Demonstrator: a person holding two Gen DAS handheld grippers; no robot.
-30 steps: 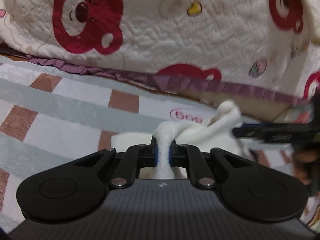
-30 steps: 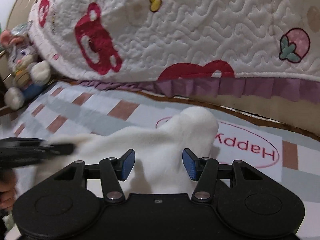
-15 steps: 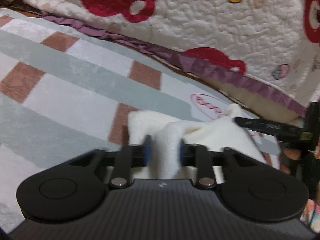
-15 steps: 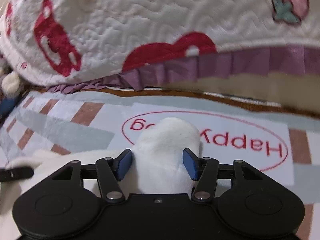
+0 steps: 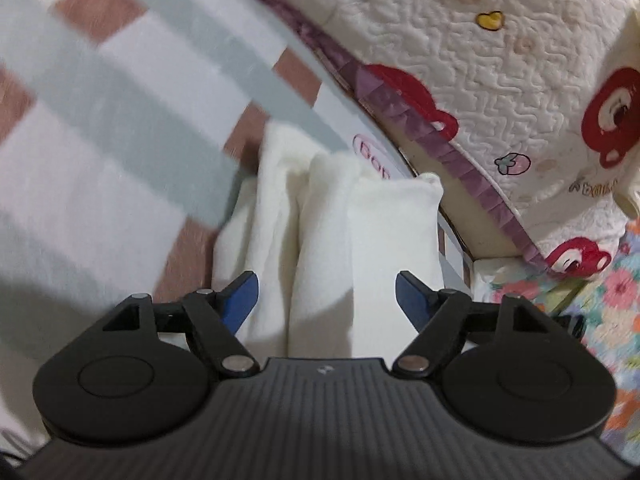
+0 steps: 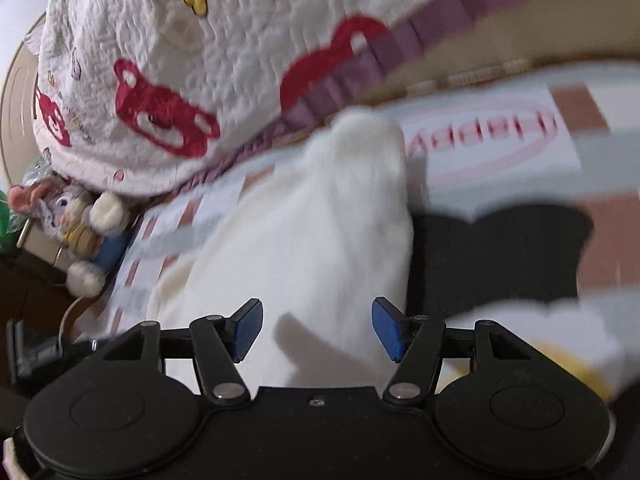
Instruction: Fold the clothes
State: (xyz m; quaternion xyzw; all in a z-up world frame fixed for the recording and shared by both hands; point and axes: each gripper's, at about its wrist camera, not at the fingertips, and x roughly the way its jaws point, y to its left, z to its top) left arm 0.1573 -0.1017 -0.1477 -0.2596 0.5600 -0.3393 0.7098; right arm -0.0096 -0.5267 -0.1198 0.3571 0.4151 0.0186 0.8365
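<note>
Released since a moment ago, the white garment (image 5: pixel 360 236) is lying bunched on the checked rug (image 5: pixel 100 168). Both the left gripper (image 5: pixel 327 295) and right gripper (image 6: pixel 317 330) are being held wide open above it, gripping nothing.

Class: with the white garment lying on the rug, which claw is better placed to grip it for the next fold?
Probably the left claw: open, it straddles the white garment's raised fold. The right claw, also open, faces flatter cloth.
</note>
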